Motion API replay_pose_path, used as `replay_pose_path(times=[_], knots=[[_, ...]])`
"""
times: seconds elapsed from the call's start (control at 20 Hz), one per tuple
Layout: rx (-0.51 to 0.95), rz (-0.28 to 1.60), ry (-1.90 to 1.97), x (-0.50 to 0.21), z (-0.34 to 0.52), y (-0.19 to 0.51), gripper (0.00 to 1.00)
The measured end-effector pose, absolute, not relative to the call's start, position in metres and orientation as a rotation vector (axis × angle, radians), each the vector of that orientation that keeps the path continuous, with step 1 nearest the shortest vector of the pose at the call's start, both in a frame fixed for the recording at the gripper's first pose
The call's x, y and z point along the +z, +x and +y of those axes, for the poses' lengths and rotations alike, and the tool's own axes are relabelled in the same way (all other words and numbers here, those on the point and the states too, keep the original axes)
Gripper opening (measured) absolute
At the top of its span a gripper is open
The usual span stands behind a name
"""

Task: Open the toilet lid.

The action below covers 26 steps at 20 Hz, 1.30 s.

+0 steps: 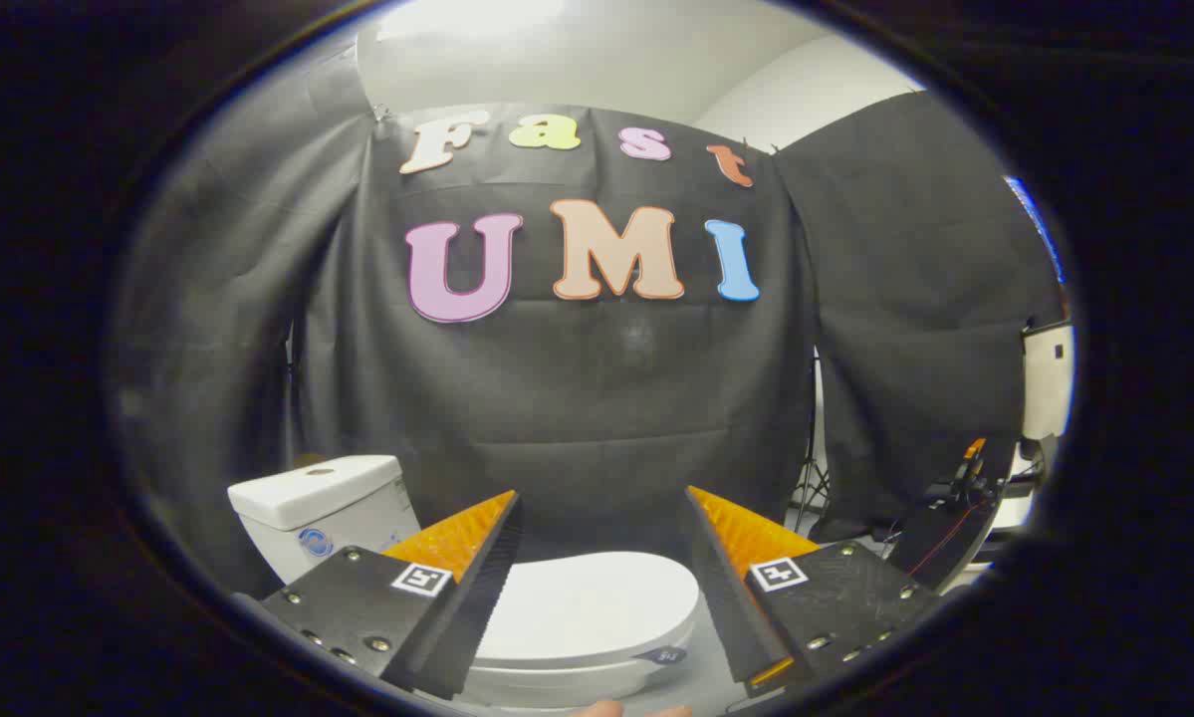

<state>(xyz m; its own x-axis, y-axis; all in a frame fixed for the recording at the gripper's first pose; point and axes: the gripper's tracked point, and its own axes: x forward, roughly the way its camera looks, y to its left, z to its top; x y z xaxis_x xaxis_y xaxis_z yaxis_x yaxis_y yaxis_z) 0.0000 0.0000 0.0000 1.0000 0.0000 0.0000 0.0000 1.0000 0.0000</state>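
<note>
A white toilet stands below and ahead of me, its lid (585, 605) lying flat and closed over the bowl. The white tank (318, 495) rises behind the left finger. My gripper (601, 503) hovers above the lid with its fingers spread wide and nothing between them. The lid shows in the gap between the two fingers, its rounded front end toward the right finger. A small dark tag (668, 654) sits on the seat's rim near that end.
Black cloth walls hang close behind the toilet. A stand's legs (808, 493) show in a gap of the cloth to the right. A dark device with an orange part (965, 493) and a white unit (1047, 378) stand at the far right.
</note>
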Motion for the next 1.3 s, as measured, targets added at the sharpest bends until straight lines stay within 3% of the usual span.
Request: replay_pose_path(times=[1.3], knots=[[0.02, 0.154, 0.03, -0.061, 0.002, 0.008, 0.93]])
